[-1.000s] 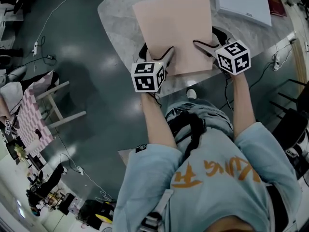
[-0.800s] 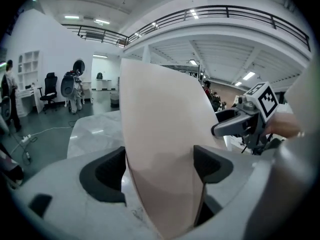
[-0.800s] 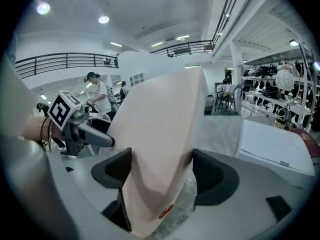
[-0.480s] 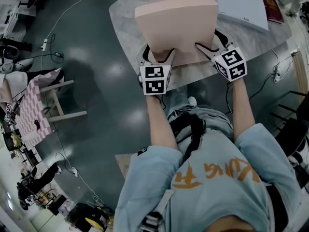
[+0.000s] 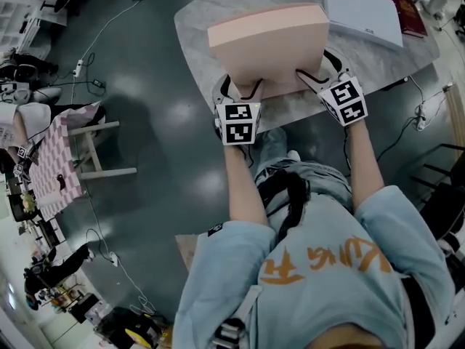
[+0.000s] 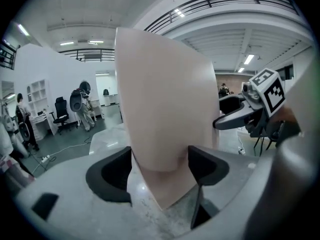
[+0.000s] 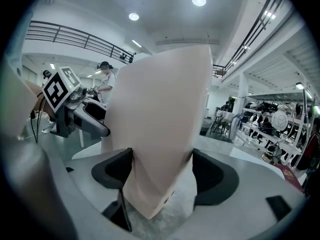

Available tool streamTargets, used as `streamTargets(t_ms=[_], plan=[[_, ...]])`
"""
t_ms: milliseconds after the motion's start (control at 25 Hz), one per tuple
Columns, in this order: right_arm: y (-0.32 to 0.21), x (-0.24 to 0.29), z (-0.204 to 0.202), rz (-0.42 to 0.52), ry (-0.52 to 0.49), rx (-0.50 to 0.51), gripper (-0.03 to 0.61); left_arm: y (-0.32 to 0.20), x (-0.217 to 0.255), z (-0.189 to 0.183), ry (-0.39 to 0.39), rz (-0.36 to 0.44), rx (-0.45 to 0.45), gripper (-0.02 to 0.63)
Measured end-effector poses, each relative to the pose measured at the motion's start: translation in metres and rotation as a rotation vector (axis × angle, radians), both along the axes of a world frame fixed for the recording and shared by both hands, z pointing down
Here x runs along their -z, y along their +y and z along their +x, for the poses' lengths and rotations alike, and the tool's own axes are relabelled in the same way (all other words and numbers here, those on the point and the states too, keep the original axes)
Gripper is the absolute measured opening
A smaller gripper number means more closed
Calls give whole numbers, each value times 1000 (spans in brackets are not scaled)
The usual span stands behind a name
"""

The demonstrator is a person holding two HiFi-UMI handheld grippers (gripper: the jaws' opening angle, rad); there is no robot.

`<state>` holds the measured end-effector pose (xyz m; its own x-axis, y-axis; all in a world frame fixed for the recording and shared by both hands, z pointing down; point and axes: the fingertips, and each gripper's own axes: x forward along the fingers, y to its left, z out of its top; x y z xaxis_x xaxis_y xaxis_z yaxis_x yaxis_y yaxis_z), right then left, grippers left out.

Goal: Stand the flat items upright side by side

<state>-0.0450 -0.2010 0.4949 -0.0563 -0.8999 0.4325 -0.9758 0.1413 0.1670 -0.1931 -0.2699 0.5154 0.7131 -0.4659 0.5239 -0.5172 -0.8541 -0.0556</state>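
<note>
- A pale pink flat box is tipped up on its near long edge at the front of the grey marble table.
- The left gripper holds its lower left corner. The jaws are closing, both pads against the box faces.
- The right gripper clamps the lower right corner the same way.
- A white flat box lies flat behind on the right, with a dark red book just beside it.
</note>
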Motion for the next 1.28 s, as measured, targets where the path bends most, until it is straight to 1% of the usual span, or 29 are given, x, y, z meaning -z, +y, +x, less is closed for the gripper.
streamTargets(t_ms=[200,360,520,720,960,1040,1160,1280], plan=[[14,-1,-7,-19,36,-12,382,15,-6,-12,-40,31,5,355],[24,0,-13,-27,42,-18,383,26,-5,-19,-50,40,13,345],[32,-2,-19,-75,52,-44,391,34,-7,-27,-129,77,4,344],[45,7,-16,-50,11,-92,393,42,6,-30,-75,91,44,342],[59,20,-18,-11,-34,-136,373,55,13,-40,-29,70,62,329],[64,23,-18,0,-42,-149,357,57,15,-42,-13,67,68,315],[72,27,-18,22,-56,-171,290,58,19,-46,27,64,85,281],[80,34,-19,59,-72,-200,178,62,33,-49,54,77,96,257]])
